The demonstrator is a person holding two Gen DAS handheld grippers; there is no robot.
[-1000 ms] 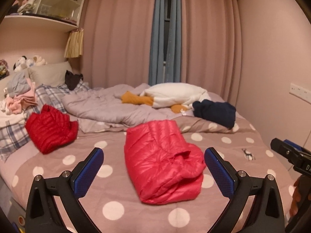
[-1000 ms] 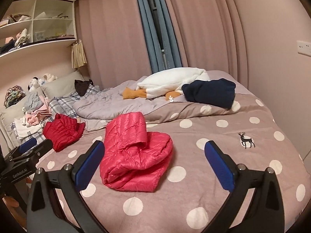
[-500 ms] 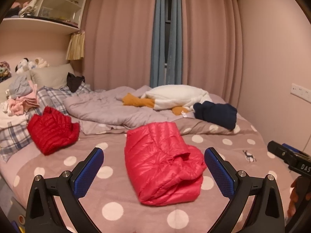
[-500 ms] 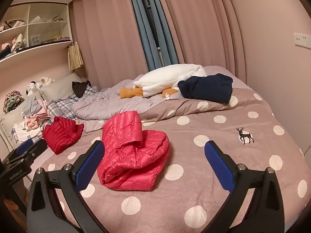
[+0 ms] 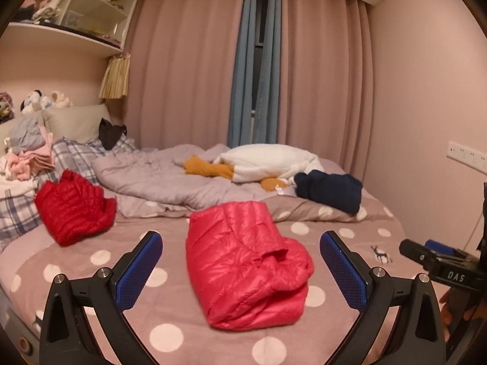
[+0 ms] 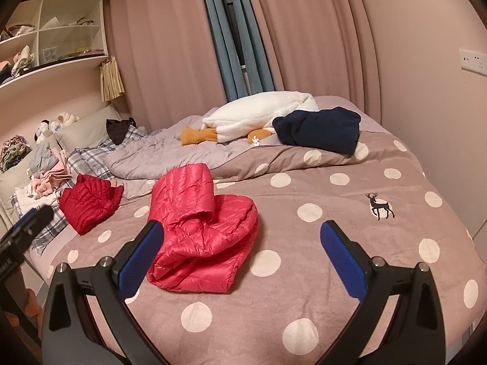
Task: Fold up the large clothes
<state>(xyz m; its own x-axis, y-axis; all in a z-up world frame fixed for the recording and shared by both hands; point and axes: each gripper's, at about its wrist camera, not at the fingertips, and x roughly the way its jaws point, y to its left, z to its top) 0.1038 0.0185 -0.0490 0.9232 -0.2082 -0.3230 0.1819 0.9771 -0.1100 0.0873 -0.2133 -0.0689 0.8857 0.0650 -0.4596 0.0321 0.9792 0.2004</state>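
Observation:
A pink-red quilted down jacket (image 5: 243,264) lies loosely folded on the polka-dot bed cover (image 5: 100,258), and shows in the right wrist view (image 6: 201,231) too. My left gripper (image 5: 240,273) is open and empty, held above the bed's near edge with the jacket between its fingers in view. My right gripper (image 6: 240,261) is open and empty, with the jacket at its left finger. A darker red down jacket (image 5: 73,210) lies folded at the left, also in the right wrist view (image 6: 89,202). The right gripper also shows at the right edge of the left wrist view (image 5: 438,258).
A rumpled grey duvet (image 5: 158,179), a white and orange plush toy (image 5: 268,167) and a navy garment (image 5: 328,188) lie at the far side. Plaid pillows with piled clothes (image 5: 27,158) are at the left. Curtains (image 5: 194,76) and a wall with sockets (image 5: 465,155) bound the bed.
Both grippers have drifted slightly, shifting the views a little. Both stay open. The jackets have not moved.

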